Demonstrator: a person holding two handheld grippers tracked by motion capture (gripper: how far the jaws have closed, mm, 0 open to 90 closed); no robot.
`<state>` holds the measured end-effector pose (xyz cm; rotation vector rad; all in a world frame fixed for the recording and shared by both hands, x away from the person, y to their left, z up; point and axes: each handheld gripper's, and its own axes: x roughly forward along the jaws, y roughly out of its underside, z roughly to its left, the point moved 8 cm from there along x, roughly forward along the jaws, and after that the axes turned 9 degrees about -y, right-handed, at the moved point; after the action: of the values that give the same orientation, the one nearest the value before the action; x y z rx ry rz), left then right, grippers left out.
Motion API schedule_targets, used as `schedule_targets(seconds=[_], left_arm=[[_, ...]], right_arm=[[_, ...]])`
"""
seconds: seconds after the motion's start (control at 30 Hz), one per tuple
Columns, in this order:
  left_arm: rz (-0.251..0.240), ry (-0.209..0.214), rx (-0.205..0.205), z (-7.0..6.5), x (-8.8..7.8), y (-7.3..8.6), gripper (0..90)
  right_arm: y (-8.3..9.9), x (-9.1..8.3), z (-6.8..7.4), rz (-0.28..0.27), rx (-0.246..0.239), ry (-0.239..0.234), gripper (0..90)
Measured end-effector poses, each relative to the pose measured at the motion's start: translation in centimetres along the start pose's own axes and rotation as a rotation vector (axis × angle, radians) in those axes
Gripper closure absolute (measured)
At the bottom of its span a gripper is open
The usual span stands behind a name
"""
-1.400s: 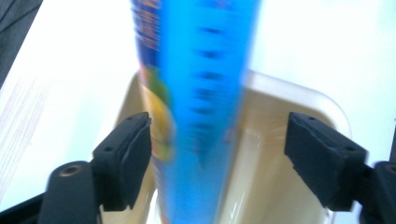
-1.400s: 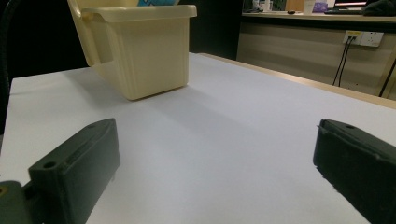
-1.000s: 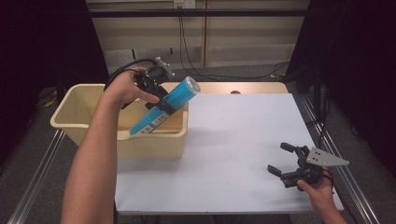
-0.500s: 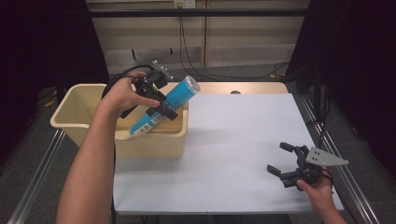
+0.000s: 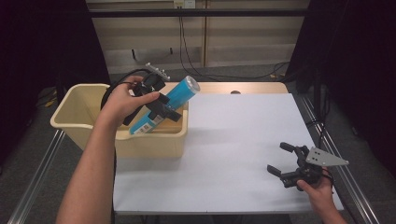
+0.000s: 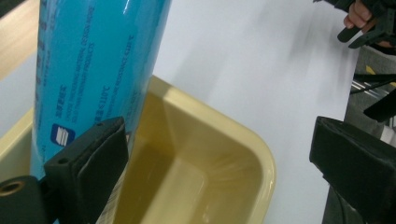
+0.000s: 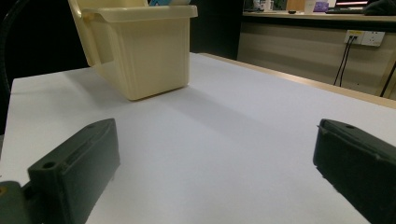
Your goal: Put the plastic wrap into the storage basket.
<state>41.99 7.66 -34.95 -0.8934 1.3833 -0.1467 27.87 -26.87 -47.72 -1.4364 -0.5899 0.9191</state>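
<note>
— Can (image 5: 164,106), the blue one: where does it sit from the bin (image 5: 74,122)?

— Over the bin's right end, tilted, its lower end down inside the rim and its silver top slanting up and away past the far right corner. My left gripper (image 5: 161,106) is across its middle.

— Are you gripping it?

— From above my jaws seem to straddle it. In the left gripper view, though, one pad lies against the blue side while the other stands well off, with bin and counter (image 5: 243,140) showing between. I judge the jaws spread and the can loose or barely held.

— So what does the next move turn on?

— The long axis. It slopes into the bin, so I'd guess the can slides down lengthwise, provided the lower end stays inside the right wall.

— And your other side?

— My right gripper (image 5: 288,164) is well off from the bin, near the counter's front right corner, jaws wide and empty. The left is far nearer.
</note>
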Motion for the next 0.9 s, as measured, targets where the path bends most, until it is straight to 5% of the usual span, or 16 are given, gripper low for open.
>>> schedule_targets(seconds=[0.9], left_arm=[[-0.257,0.011,-0.014,-3.0,-1.5,1.9,4.5]], right_arm=[[0.0,0.0,0.0,0.001,-0.003,0.01,0.0]])
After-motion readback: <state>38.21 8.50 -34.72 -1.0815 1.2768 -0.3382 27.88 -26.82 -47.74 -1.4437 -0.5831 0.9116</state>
